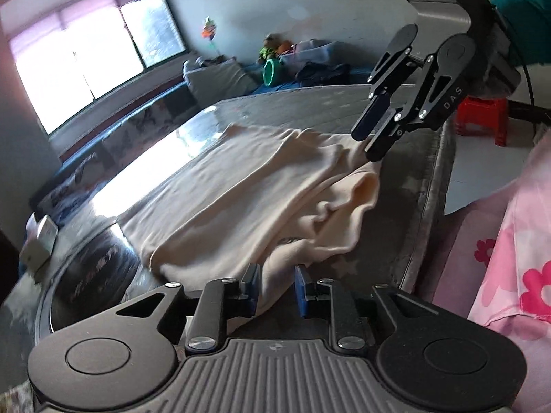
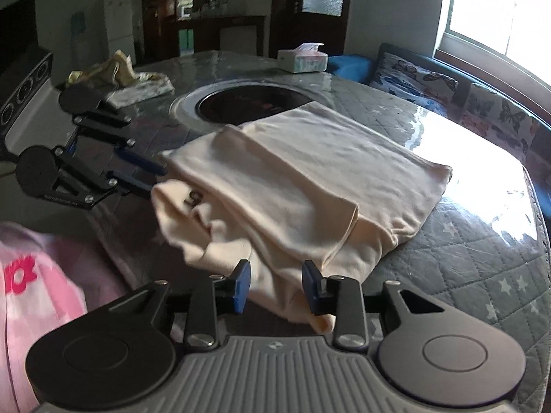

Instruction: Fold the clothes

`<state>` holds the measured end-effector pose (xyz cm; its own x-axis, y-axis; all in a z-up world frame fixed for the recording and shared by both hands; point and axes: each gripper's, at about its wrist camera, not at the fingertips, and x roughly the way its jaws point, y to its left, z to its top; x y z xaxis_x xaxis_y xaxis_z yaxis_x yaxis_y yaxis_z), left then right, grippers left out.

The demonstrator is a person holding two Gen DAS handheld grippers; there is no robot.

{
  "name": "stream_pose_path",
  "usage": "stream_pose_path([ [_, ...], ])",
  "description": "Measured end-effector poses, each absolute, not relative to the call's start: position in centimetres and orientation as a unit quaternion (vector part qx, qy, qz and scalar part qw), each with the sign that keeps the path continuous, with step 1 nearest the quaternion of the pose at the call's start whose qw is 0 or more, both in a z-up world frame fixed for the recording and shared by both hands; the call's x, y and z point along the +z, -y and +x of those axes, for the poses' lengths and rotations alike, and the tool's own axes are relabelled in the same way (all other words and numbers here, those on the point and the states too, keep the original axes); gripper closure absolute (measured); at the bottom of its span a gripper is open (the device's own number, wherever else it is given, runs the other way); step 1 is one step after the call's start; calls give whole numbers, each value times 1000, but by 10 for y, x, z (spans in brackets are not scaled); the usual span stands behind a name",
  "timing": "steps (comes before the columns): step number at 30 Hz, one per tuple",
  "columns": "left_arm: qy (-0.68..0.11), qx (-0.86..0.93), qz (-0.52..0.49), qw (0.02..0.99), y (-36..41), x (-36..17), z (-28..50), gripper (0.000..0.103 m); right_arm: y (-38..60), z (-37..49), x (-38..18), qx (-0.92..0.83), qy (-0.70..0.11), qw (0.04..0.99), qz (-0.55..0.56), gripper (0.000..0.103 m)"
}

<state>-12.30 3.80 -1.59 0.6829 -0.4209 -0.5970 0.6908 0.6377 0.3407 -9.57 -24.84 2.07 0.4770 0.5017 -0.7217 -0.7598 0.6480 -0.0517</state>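
A cream garment [image 1: 248,186] lies partly folded on the grey quilted table [image 2: 465,258], with a flap doubled over its middle. In the left wrist view my left gripper [image 1: 275,285] has its blue pads closed around a bunched near edge of the garment. My right gripper [image 1: 361,148] pinches the far corner there and lifts it slightly off the table. In the right wrist view the garment [image 2: 310,179] fills the gap between the right gripper's [image 2: 277,285] pads. My left gripper [image 2: 156,177] meets the garment's left corner there.
A round black inset [image 2: 248,103] sits in the table behind the garment. Farther back are a tissue box [image 2: 303,58] and a yellow cloth [image 2: 117,72]. A person's pink flowered clothing [image 1: 509,258] is at the table's near edge. A red stool [image 1: 482,117] stands beyond it.
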Motion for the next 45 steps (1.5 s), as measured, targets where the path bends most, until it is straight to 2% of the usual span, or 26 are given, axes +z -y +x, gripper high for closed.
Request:
stream_pose_path([
  [2,-230,-321,288,873,-36,-18,-120,76,248,-100,18,377,-348,835,-197,60],
  [4,-223,-324,285,874,-35,-19,-118,76,247,-104,16,380,-343,833,-212,58],
  [6,-216,-328,282,875,-34,-20,-117,76,246,-108,15,385,-336,830,-223,51],
  [8,-210,-332,278,877,-34,-21,-115,77,244,-111,13,389,-329,828,-235,49],
  [10,-203,-336,275,878,-33,-21,-114,89,243,-113,11,392,-321,826,-246,47],
  [12,-198,-329,269,884,-33,-20,-110,94,242,-115,8,395,-312,826,-254,46],
  [22,-227,-313,153,909,-47,5,-73,96,232,-101,-6,412,-277,831,-251,45],
  [24,-230,-313,145,910,-49,7,-69,96,229,-95,-8,415,-273,833,-245,47],
  [28,-233,-313,141,910,-52,8,-66,96,223,-84,-12,420,-266,835,-235,59],
  [29,-234,-314,141,909,-53,7,-67,96,222,-81,-12,422,-267,834,-235,67],
  [33,-239,-316,146,906,-58,2,-74,92,224,-70,-4,431,-290,829,-206,87],
  [38,-235,-314,170,904,-62,-5,-88,87,225,-60,6,433,-311,827,-179,91],
  [45,-225,-307,225,897,-59,-17,-100,67,225,-50,20,430,-321,830,-151,92],
])
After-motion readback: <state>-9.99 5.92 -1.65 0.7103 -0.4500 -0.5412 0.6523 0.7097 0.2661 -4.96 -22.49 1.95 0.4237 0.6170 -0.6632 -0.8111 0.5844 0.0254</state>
